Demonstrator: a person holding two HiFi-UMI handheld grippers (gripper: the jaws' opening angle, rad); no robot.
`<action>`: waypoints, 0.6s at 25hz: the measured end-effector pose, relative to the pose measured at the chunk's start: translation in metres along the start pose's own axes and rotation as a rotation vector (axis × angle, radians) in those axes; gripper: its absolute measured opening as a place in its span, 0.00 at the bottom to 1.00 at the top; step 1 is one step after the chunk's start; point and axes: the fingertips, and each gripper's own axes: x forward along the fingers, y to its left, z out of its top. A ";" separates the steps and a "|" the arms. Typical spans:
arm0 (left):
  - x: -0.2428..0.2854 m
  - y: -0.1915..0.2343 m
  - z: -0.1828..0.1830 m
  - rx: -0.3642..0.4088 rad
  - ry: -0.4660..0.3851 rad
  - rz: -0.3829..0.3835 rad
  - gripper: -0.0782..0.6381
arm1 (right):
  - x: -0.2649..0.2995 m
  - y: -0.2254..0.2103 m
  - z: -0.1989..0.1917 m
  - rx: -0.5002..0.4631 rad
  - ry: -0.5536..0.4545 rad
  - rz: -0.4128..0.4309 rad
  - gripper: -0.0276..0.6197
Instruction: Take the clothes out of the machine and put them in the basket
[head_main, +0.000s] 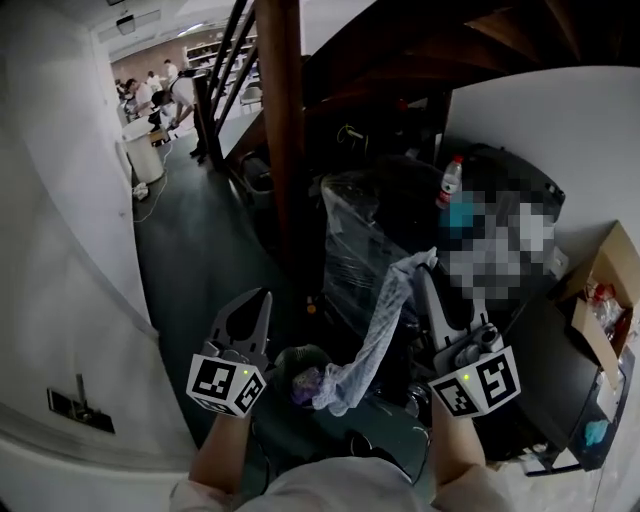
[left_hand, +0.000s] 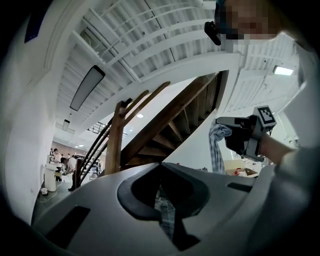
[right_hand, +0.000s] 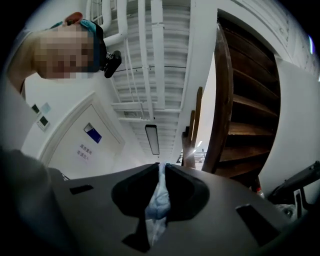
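Note:
In the head view my right gripper (head_main: 428, 262) is shut on the top end of a light checked cloth (head_main: 375, 340), which hangs down and to the left. The right gripper view shows the same cloth (right_hand: 157, 205) pinched right up to the tips of that gripper (right_hand: 161, 165). My left gripper (head_main: 262, 295) is raised beside it, jaws together, with no cloth hanging from it. In its own view the left gripper (left_hand: 160, 166) has its tips meeting. A strip of checked fabric shows in the slot behind them, and I cannot tell whether it is gripped. Below, a dark round container (head_main: 300, 362) holds purple cloth.
A wooden post (head_main: 280, 130) and dark stairs rise ahead. A plastic-wrapped black unit (head_main: 365, 235) stands behind the cloth, with a bottle (head_main: 452, 182) on top. An open cardboard box (head_main: 605, 300) sits at the right, and a white wall runs along the left. People stand far down the corridor (head_main: 160, 95).

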 end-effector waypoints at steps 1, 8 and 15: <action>-0.001 0.004 0.001 0.006 0.001 0.025 0.14 | 0.008 0.001 -0.003 0.009 0.001 0.033 0.12; -0.008 0.030 0.007 0.049 0.029 0.213 0.14 | 0.066 0.009 -0.027 0.091 0.025 0.272 0.12; -0.002 0.036 0.034 0.055 0.064 0.304 0.14 | 0.115 0.004 -0.052 0.159 0.061 0.420 0.11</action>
